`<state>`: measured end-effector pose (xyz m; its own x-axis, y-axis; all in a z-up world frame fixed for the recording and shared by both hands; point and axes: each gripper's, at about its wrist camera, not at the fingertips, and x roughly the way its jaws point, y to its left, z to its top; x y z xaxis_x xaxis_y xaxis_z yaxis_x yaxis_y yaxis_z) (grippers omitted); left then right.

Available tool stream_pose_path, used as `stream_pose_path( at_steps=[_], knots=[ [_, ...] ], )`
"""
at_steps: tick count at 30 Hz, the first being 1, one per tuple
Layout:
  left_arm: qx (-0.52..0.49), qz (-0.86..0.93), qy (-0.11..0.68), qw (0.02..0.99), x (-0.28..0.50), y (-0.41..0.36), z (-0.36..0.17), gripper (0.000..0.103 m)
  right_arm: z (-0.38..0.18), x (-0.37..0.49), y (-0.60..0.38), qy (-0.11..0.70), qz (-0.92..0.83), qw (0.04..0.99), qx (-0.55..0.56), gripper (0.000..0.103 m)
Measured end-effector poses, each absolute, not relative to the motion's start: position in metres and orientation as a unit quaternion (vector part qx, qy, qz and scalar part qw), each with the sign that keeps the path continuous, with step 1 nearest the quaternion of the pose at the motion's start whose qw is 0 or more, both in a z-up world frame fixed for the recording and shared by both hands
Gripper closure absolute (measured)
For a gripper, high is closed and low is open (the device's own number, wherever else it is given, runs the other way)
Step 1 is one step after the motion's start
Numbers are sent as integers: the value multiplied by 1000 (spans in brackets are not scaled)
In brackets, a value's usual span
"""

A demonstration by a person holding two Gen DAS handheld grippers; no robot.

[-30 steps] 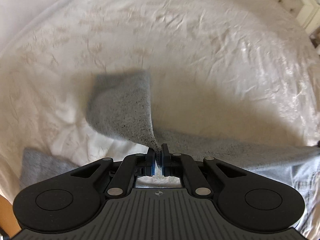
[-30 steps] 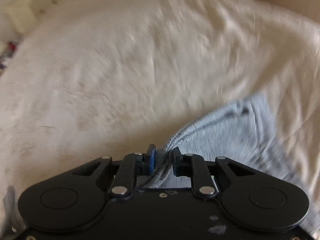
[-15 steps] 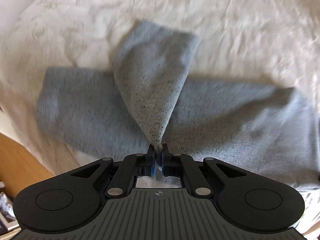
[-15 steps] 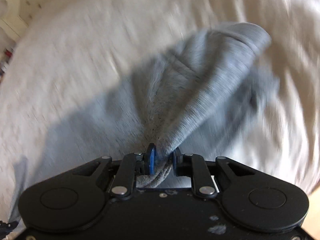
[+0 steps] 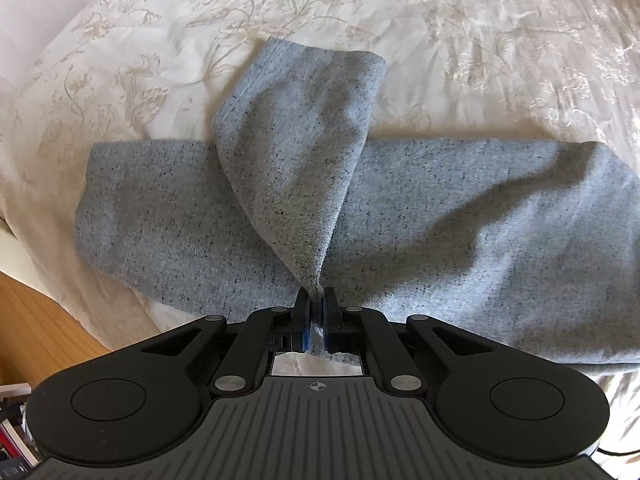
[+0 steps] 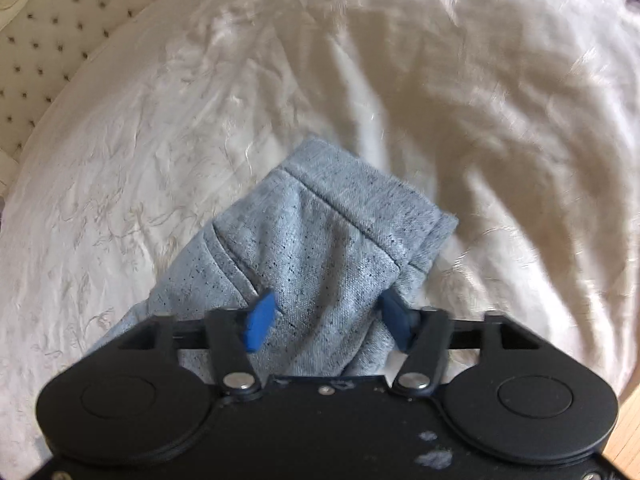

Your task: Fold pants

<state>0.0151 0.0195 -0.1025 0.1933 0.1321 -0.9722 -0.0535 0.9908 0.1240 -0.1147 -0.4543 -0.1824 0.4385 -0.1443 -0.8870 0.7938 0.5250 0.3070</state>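
Observation:
The grey speckled pants (image 5: 480, 220) lie stretched sideways across the bed. One pinched fold (image 5: 296, 140) rises from them to my left gripper (image 5: 315, 308), which is shut on the cloth's tip. In the right wrist view the waistband end of the pants (image 6: 360, 208) rests on the bedspread, with a pocket seam showing. My right gripper (image 6: 328, 316) hovers over it with its jaws wide apart. The blue pads (image 6: 260, 320) stand on either side of the fabric and do not press on it.
A cream floral bedspread (image 5: 480, 40) covers the bed all around the pants. Wooden floor (image 5: 36, 320) and some books (image 5: 12, 440) show past the bed's near-left edge. A tufted headboard (image 6: 48, 40) stands at the far left of the right wrist view.
Both grippers carried the pants over and down onto the bed. The right jaws, earlier pinching the waistband, have spread wide and let it go. The left grip is unchanged.

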Motion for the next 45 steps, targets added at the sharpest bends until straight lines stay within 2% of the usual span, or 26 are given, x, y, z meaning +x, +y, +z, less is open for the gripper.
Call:
stream_pose_path(
  at_steps=[4,7,10,13,15,19,21,22,23,24,27,31,33,39,45],
  knots=[
    [26,68,621,781,3,19,-93,97,-157,-114,-447,418,-282,798,329,97],
    [28,92,638,764,-2,21,-109,95,-167,-115,-448,446,-289,784,320,96],
    [34,115,650,750,-9,23,-124,95,-178,-112,-447,471,-298,774,301,89],
    [23,117,630,767,-22,27,-111,95,-157,-106,-431,456,-285,808,241,77],
    [25,119,619,776,-30,30,-103,95,-140,-102,-416,435,-262,838,198,61],
    [25,136,607,783,-33,44,-96,95,-105,-86,-361,371,-167,909,84,40],
    [21,146,603,784,-30,58,-96,95,-92,-79,-329,336,-117,934,39,22],
    [20,150,602,784,-27,65,-96,94,-83,-76,-307,311,-87,946,12,17],
    [20,155,601,784,-23,74,-97,94,-77,-73,-288,293,-65,954,-8,4],
    [20,158,600,784,-20,80,-98,94,-72,-68,-265,277,-42,960,-27,0],
    [25,158,603,782,-5,105,-104,94,-64,-59,-208,273,31,961,-41,0],
    [46,136,604,784,10,132,-112,94,-71,-35,-131,328,146,933,-23,0],
    [60,119,600,789,18,146,-115,94,-81,-25,-90,360,185,914,-20,12],
    [84,72,598,794,47,185,-126,94,-123,14,-1,445,196,873,44,28],
    [98,37,596,796,77,215,-134,94,-168,57,24,493,129,856,84,28]
  ],
)
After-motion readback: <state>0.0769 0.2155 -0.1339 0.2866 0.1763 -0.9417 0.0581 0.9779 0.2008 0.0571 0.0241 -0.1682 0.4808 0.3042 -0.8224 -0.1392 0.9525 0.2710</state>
